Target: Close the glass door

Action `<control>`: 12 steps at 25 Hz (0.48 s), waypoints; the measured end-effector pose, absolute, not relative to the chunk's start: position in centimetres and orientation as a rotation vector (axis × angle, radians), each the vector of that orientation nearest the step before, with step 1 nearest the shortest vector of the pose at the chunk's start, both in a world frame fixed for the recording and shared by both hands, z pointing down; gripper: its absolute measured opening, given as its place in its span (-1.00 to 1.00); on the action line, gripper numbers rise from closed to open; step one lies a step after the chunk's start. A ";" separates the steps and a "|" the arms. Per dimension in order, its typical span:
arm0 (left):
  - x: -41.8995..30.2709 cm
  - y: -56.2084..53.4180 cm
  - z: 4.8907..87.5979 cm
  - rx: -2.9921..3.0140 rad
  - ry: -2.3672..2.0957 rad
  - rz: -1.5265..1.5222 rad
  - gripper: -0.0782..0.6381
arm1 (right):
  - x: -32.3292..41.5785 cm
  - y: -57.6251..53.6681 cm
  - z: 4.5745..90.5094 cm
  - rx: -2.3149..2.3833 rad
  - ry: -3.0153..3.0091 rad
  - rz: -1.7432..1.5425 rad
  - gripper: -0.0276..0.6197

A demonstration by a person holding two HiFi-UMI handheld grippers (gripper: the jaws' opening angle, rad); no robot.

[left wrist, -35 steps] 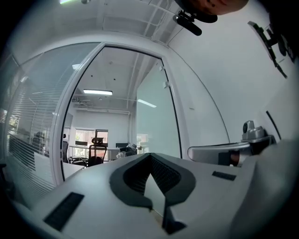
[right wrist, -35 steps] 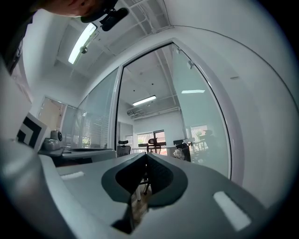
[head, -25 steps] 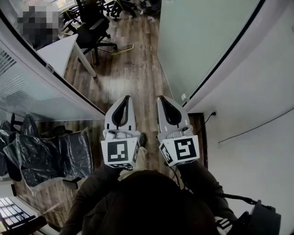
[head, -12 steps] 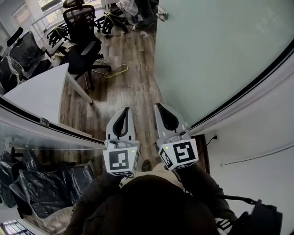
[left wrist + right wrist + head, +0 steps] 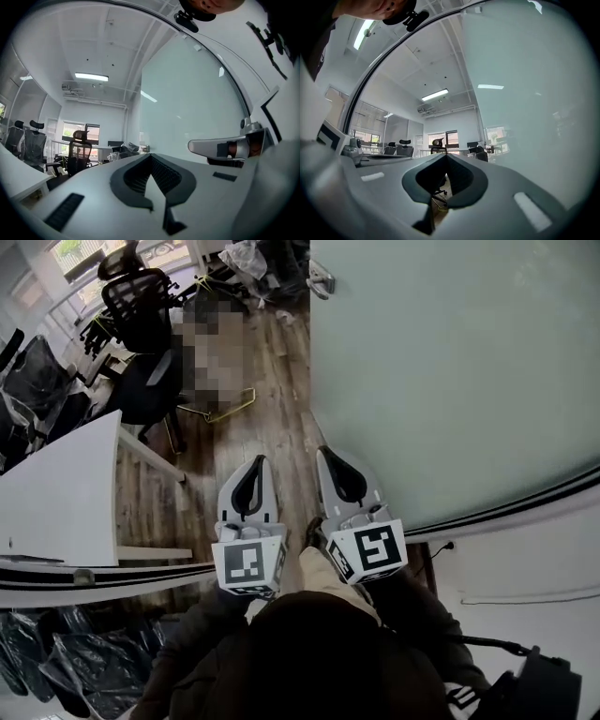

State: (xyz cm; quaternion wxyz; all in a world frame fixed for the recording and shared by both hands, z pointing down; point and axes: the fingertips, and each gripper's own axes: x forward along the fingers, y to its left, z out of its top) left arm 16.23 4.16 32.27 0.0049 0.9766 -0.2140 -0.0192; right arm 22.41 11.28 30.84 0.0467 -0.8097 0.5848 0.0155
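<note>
Left gripper (image 5: 254, 463) and right gripper (image 5: 327, 456) carry nothing, the 2 jaw pairs pressed together. Glass door (image 5: 450, 371) stands just right, its handle (image 5: 322, 279) far ahead. Smooth jaws pushing bare glass may slip.

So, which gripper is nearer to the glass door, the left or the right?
Right. The right gripper is just beside the frosted glass door, not visibly touching it. The left gripper is on its other side, further from the door, over the wooden floor.
</note>
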 end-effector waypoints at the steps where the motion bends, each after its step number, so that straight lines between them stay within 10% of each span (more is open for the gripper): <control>1: 17.8 3.0 32.3 3.061 -0.669 -0.050 -0.79 | 24.0 10.1 31.0 -2.471 1.781 0.043 -0.91; 12: 32.0 -9.9 32.2 3.074 -0.678 -0.043 -0.79 | 38.0 -4.1 32.4 -2.436 1.813 0.002 -0.91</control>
